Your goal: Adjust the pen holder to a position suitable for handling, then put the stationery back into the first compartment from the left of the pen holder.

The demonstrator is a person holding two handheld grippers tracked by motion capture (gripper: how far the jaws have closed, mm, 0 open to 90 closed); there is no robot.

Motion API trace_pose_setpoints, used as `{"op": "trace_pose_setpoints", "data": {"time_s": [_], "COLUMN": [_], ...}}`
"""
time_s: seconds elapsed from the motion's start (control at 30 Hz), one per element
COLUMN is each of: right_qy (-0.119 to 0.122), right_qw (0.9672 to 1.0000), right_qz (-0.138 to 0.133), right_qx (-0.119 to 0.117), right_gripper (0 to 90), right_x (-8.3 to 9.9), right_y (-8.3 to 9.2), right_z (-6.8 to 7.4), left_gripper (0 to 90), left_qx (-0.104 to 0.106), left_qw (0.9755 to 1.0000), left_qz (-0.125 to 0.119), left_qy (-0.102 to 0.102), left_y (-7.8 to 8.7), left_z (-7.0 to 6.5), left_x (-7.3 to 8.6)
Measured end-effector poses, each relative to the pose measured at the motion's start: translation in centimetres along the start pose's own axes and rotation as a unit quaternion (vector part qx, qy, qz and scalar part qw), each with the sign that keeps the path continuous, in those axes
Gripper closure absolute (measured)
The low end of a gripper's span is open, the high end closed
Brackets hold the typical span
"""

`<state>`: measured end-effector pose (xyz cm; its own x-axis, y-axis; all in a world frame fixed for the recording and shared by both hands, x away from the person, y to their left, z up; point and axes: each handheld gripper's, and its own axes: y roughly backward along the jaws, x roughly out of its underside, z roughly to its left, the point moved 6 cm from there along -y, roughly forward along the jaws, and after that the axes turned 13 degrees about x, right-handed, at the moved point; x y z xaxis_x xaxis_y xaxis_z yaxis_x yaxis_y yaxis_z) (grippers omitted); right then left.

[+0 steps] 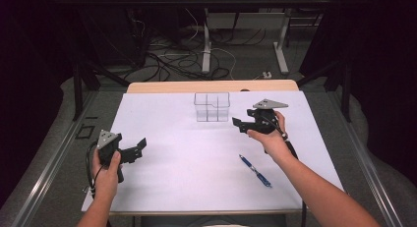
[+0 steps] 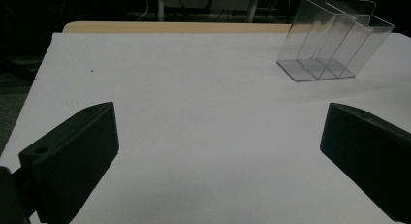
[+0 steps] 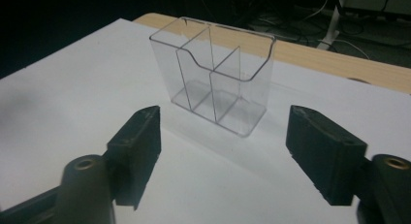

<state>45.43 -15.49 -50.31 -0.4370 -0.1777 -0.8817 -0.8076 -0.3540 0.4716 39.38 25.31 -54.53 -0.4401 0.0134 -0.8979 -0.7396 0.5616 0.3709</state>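
A clear plastic organiser (image 1: 212,107) with several compartments stands upright and empty at the far middle of the white sheet (image 1: 187,153). My right gripper (image 1: 239,124) is just right of it, pointing toward it, jaws open with nothing between them. In the right gripper view the organiser (image 3: 213,83) stands a short way beyond my right gripper (image 3: 223,132). A blue pen (image 1: 255,170) lies flat on the sheet, near my right forearm. My left gripper (image 1: 140,147) is held at the sheet's left side, open and empty. In the left gripper view my left gripper (image 2: 218,132) spreads wide, with the organiser (image 2: 334,40) far off at upper right.
The white sheet covers a wooden table whose bare edge (image 1: 211,86) shows behind the organiser. Beyond it are metal table legs (image 1: 206,50) and tangled cables (image 1: 167,60) on the floor. Metal rails (image 1: 49,163) run along both sides of the table.
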Motion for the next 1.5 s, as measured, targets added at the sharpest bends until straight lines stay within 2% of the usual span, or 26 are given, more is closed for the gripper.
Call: {"op": "trace_pose_setpoints", "data": {"time_s": [0.07, 0.2, 0.3, 0.37, 0.47, 0.63, 0.73, 0.83, 0.93, 1.07, 1.23, 1.4, 1.5], "right_qy": [0.006, 0.020, 0.043, 0.044, 0.026, 0.009, -0.008, -0.012, 0.002, 0.033, 0.051, 0.059, 0.061], "right_qw": [0.9997, 0.9986, 0.9969, 0.9964, 0.9972, 0.9980, 0.9975, 0.9972, 0.9980, 0.9973, 0.9943, 0.9920, 0.9911], "right_qz": [0.021, 0.047, 0.064, 0.070, 0.067, 0.054, 0.054, 0.054, 0.051, 0.054, 0.083, 0.104, 0.111], "right_qx": [0.006, 0.014, 0.016, 0.020, 0.019, 0.031, 0.044, 0.050, 0.037, 0.038, 0.043, 0.041, 0.039], "right_gripper": [18.7, 15.2, 11.6, 5.1, 0.1, 0.0, 0.0, 0.0, 0.0, 0.0, 0.0, 0.0, 3.3], "right_x": [0.4, 1.2, 2.0, 2.5, 2.9, 3.3, 3.5, 3.8, 4.1, 4.5, 5.1, 5.6, 5.9], "right_y": [0.5, 1.6, 2.3, 2.6, 3.0, 3.5, 3.8, 4.3, 4.7, 5.2, 5.2, 4.7, 4.5], "right_z": [-0.1, -0.1, -0.2, -0.2, -0.2, -0.7, -1.0, -1.3, -1.0, -0.5, -0.5, -0.5, -0.3], "left_gripper": [0.3, 0.3, 0.3, 0.3, 0.3, 0.3, 0.3, 0.3, 0.3, 0.3, 0.3, 0.3, 0.3], "left_qx": [0.000, 0.000, -0.001, 0.000, 0.000, 0.000, -0.002, -0.002, -0.003, -0.003, 0.001, 0.002, 0.002], "left_qw": [1.0000, 1.0000, 1.0000, 1.0000, 1.0000, 1.0000, 1.0000, 1.0000, 1.0000, 1.0000, 1.0000, 1.0000, 1.0000], "left_qz": [0.000, -0.002, -0.003, 0.001, 0.000, -0.003, -0.004, -0.003, -0.002, -0.003, 0.000, -0.003, -0.003], "left_qy": [0.000, 0.001, 0.001, -0.001, -0.001, 0.001, 0.000, 0.000, -0.002, -0.002, -0.005, -0.004, -0.002], "left_y": [0.0, 0.0, 0.0, 0.0, -0.1, 0.0, 0.0, 0.1, 0.1, 0.1, -0.2, -0.2, -0.2], "left_z": [0.0, 0.0, -0.1, -0.1, -0.1, -0.2, -0.1, -0.2, -0.1, -0.1, -0.2, -0.2, -0.1], "left_x": [0.0, 0.0, 0.0, 0.0, 0.0, 0.0, 0.0, 0.0, 0.0, -0.1, -0.1, -0.2, -0.2]}}
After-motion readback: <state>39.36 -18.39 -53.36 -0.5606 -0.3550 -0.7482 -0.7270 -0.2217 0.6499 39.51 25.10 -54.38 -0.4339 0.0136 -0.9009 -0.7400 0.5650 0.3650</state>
